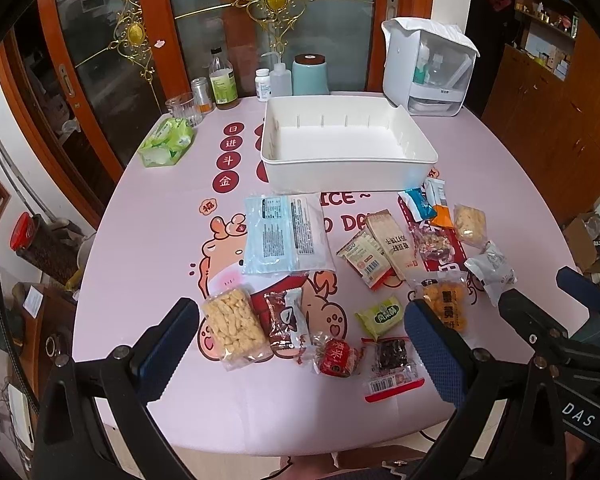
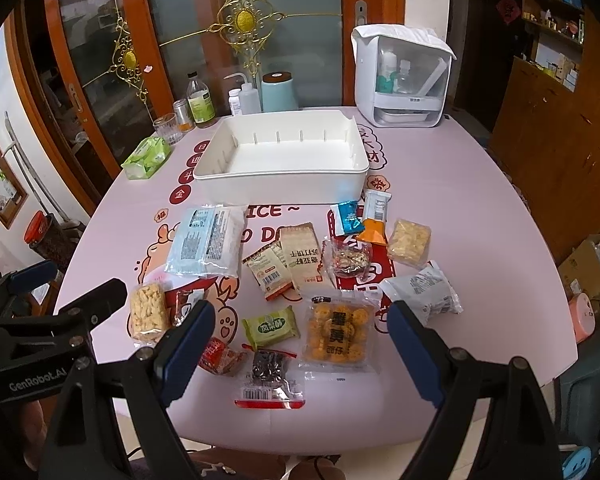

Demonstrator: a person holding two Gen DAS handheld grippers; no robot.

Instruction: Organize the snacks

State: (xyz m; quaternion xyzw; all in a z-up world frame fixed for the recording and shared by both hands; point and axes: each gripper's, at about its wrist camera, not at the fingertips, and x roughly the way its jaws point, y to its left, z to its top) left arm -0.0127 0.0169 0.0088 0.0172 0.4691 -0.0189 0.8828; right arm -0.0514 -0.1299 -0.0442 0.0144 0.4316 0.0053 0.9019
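Observation:
An empty white bin [image 1: 346, 174] [image 2: 280, 188] stands at the table's middle back. Many snack packets lie in front of it: a large pale blue pack [image 1: 282, 234] [image 2: 206, 242], a puffed rice bar [image 1: 234, 326] [image 2: 149, 312], a green packet [image 1: 380, 316] [image 2: 271, 327], a yellow egg-yolk pastry pack [image 2: 336, 330] [image 1: 444, 300], a silver packet [image 2: 422, 286] [image 1: 492, 266]. My left gripper [image 1: 302, 344] is open and empty above the near snacks. My right gripper [image 2: 302, 340] is open and empty above the green and yellow packs.
Bottles, a glass [image 1: 184, 108], a teal canister [image 1: 310, 74] and a white appliance [image 1: 430, 66] line the table's back. A green tissue pack [image 1: 166, 142] lies back left. Wooden glass doors stand behind, cabinets to the right.

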